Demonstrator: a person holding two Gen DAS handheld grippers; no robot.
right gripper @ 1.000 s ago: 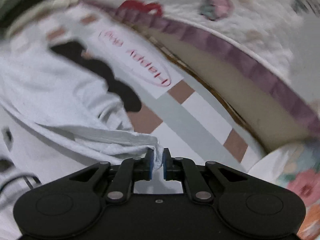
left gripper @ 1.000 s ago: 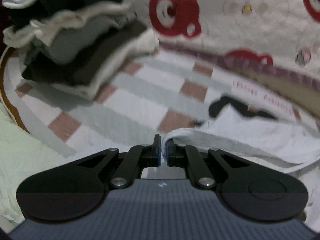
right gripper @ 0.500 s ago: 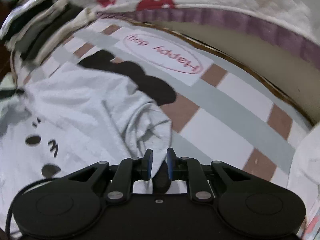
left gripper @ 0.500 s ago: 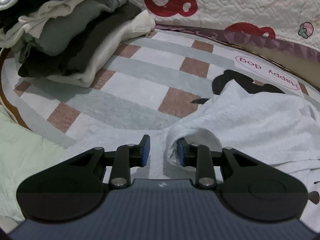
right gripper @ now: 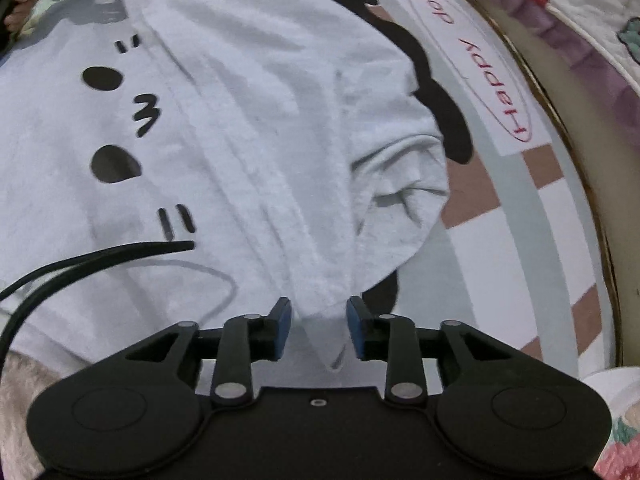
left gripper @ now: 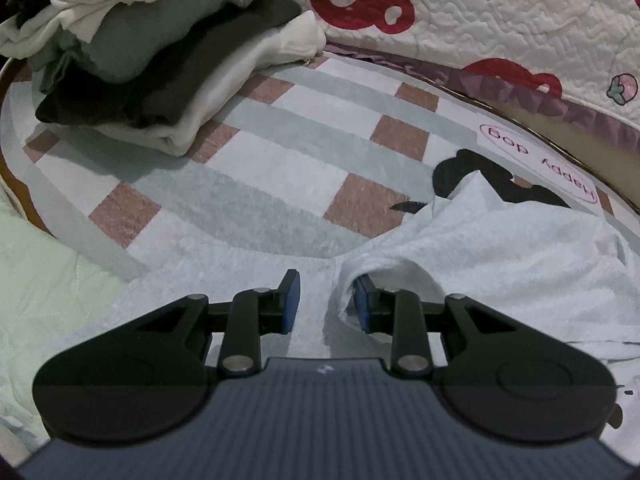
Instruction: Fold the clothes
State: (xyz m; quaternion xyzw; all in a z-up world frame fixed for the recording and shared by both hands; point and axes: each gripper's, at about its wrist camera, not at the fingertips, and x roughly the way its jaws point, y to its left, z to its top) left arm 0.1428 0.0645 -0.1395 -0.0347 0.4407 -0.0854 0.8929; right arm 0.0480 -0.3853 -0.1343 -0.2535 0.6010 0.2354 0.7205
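A white T-shirt (right gripper: 248,128) with a black cat-face print lies on the checked mat (left gripper: 288,148), one side folded over the print. My right gripper (right gripper: 318,328) is open, with a corner of the folded fabric lying loose between its blue pads. In the left wrist view the same shirt (left gripper: 500,248) is bunched to the right. My left gripper (left gripper: 326,304) is open, low over the shirt, with a fabric fold resting against its right pad.
A stack of folded clothes (left gripper: 152,60) stands at the mat's far left. A quilted bear-print blanket (left gripper: 480,20) rises behind the mat. A black cable (right gripper: 80,264) crosses the shirt at the left of the right wrist view. A pale green cloth (left gripper: 44,280) lies beside the mat.
Both grippers held the shirt's edge shut a second ago. They brought it down onto the mat and opened, the left first. The fabric now lies released.
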